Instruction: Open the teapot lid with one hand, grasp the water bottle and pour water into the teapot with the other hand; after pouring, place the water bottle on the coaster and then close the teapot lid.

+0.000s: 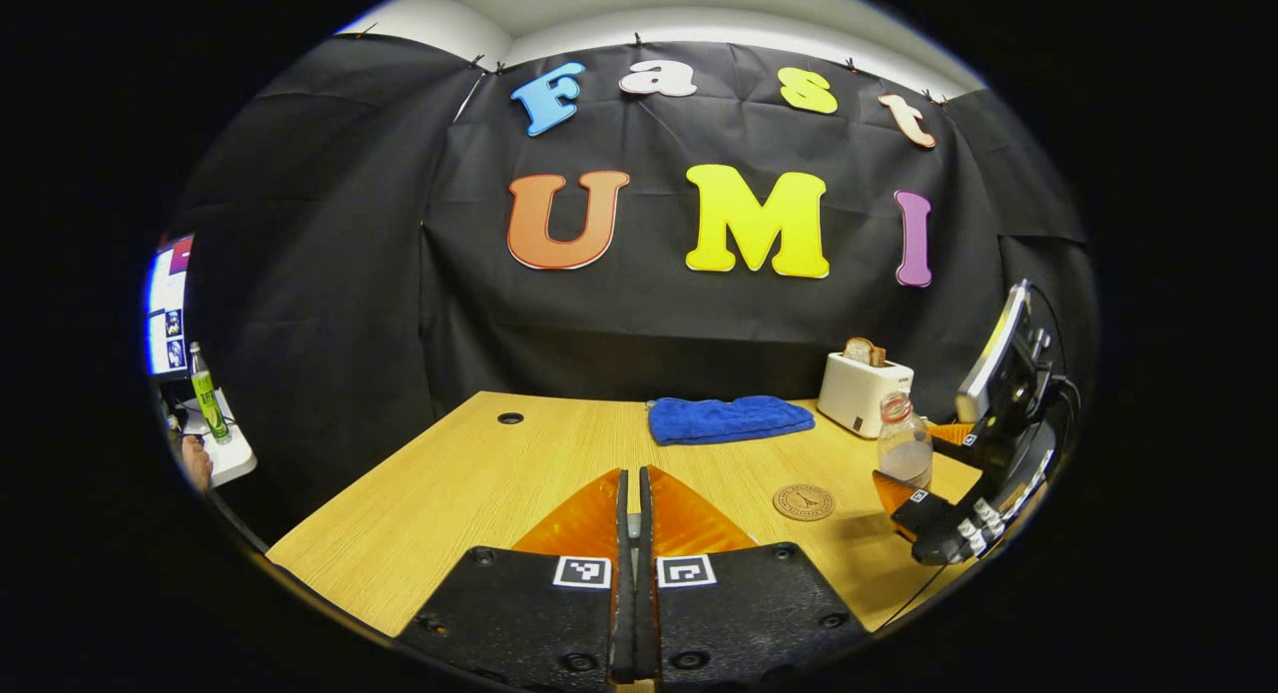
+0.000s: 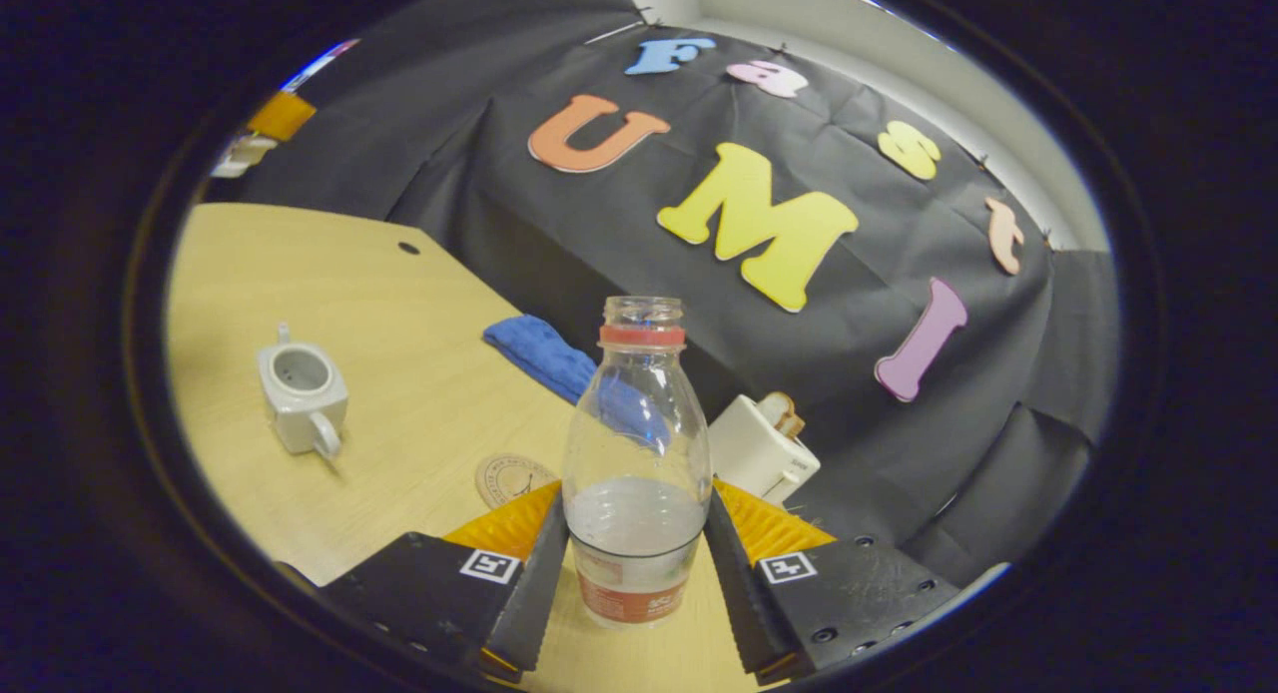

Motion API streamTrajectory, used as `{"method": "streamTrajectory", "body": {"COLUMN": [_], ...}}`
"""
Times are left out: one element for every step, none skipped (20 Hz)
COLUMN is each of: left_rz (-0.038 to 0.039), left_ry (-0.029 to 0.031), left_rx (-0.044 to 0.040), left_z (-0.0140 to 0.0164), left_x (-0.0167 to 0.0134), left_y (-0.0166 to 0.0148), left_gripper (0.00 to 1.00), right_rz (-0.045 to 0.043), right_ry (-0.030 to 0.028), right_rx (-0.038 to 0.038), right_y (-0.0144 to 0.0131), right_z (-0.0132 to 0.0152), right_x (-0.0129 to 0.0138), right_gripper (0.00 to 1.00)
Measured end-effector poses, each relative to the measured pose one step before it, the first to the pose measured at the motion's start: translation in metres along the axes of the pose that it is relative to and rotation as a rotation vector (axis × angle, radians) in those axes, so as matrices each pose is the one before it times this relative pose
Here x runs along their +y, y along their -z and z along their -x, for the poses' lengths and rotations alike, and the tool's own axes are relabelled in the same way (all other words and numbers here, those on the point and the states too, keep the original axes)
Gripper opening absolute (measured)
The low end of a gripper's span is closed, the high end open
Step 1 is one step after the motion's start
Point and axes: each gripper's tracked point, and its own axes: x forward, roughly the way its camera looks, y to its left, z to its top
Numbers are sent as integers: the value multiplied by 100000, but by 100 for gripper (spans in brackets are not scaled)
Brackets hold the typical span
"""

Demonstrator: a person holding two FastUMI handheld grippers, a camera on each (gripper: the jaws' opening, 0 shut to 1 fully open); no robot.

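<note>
Gripping water bottle (image 2: 635,453), mid-table.

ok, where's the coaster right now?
The coaster lies flat on the table, right of centre in the left gripper view, just left of the water bottle and in front of the blue cloth; nothing stands on it.

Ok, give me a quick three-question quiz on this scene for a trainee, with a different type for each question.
1. True or false: the teapot has its lid on.
2. The water bottle is: A empty; B partly filled; C full to the neck.
3. Fill in: the left gripper has its two fingers ____.

Key: 1 false; 2 B; 3 shut.
</note>
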Motion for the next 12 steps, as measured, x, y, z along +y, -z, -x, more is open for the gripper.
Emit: {"method": "streamTrajectory", "body": {"left_rz": [500, 225, 41, -186, -193, -18, 151, 452, 269, -33, -266, -319], "left_ry": [24, -11, -311, -440, -737, -490, -23, -91, -17, 160, 175, -93], "left_rx": [-47, -111, -434, -100, -299, -116, -35, 134, 111, 297, 429, 333], "left_z": [55, 128, 15, 78, 83, 40, 59, -8, -43, 15, -172, -38], "left_x": [43, 187, 286, 228, 296, 284, 130, 44, 98, 20, -12, -7], "left_y": [-75, -72, -127, -94, -123, -32, -12, -9, -4, 78, 135, 125], "left_gripper": [3, 3, 3, 3, 3, 3, 3, 3, 3, 3, 3, 3], "right_rz": [4236, 3278, 3554, 4105, 3637, 3677, 4260, 4751, 5229, 5453, 6032, 5560], "right_ry": [659, 195, 441, 1019, 47, -108, 1112, 2256, 2364, 1999, 1640, 1455], "right_rx": [-216, -412, -192, -367, 11, 267, -227, -493, -888, -1049, -853, -1284], "right_y": [-240, -253, -245, -232, -159, 54, -143, -121, -227, -145, -223, -280], "right_z": [-84, -24, -29, -15, -4, -281, -24, -24, 68, -69, 24, 42], "right_x": [315, 402, 344, 151, 490, 678, 249, -172, -136, 163, 208, 169], "right_gripper": [72, 72, 72, 72, 72, 72, 72, 72, 72, 72, 72, 72]}}
